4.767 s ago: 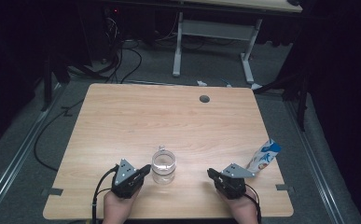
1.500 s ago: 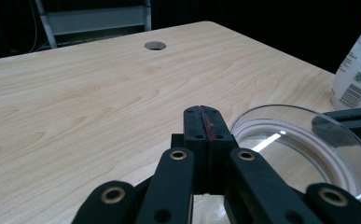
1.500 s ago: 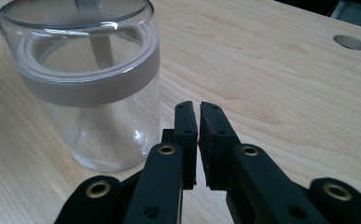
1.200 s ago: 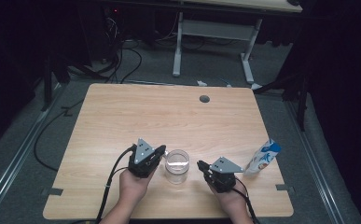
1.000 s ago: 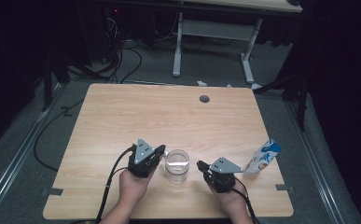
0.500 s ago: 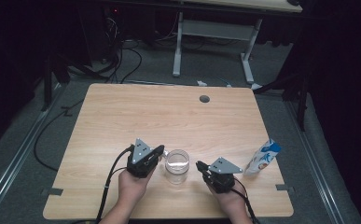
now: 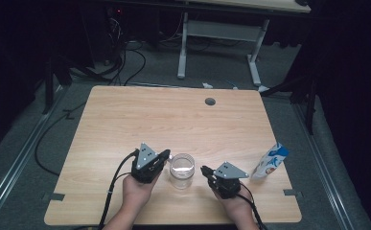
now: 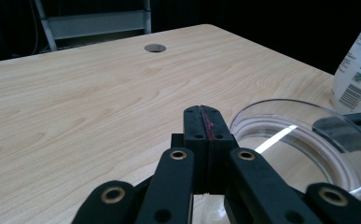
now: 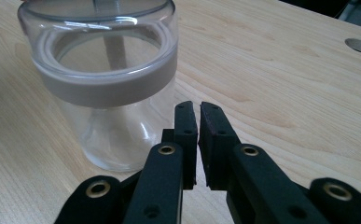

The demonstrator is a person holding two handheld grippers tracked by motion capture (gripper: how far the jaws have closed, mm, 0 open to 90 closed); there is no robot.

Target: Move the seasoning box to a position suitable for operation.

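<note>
The clear glass jar [image 7: 181, 171] stands on the counter [image 7: 125, 120] between the two claws. The left claw [image 7: 163, 157] and the right claw [image 7: 205, 170] sit just beside the jar, both closed and empty. The jar looks hard, smooth, slippery and breakable. Squeeze its round sides gently.

my left tongs [image 7: 165, 155] sit low in my left hand [image 7: 137, 189], jaws pressed fully together, tips pointing forward and a little to the right. my right tongs [image 7: 204, 170] rest in my right hand [image 7: 233, 201], jaws all but together with a thin slit between them, tips pointing to the left. both forearms come in from the near edge.
</note>
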